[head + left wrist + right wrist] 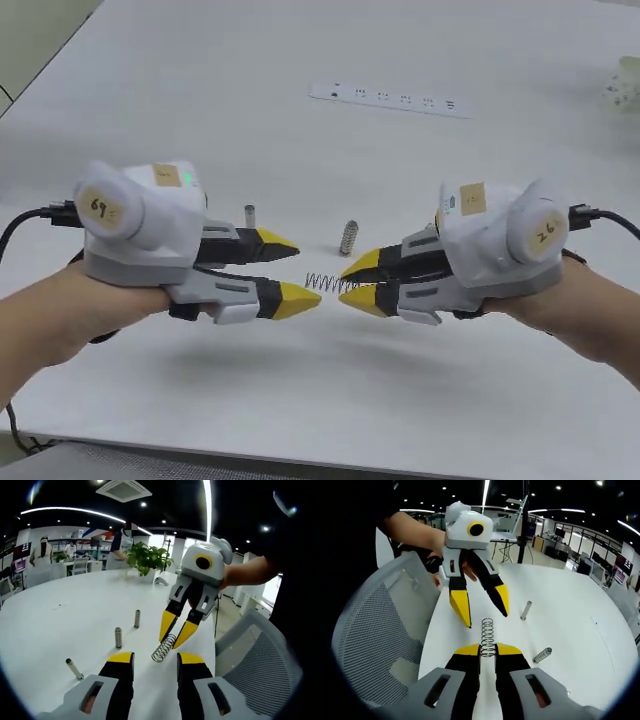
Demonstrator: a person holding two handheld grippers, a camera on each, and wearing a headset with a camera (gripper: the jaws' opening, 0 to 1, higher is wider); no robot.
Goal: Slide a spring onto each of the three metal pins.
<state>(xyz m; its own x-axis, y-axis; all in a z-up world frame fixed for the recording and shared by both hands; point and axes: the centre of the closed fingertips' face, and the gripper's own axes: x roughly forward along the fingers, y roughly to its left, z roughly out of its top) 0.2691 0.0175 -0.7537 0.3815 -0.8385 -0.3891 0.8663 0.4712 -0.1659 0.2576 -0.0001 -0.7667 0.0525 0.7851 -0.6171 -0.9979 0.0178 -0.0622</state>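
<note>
Head view, right tool [341,285] clamped on spring [325,283], left tool [309,271] apart, bare pin [250,214], power strip [390,99] beyond.

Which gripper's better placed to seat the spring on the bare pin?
Right, probably. The right gripper is shut on the spring; the left gripper is open, holding nothing. Caveat: the bare pin stands nearer the left one.
</note>
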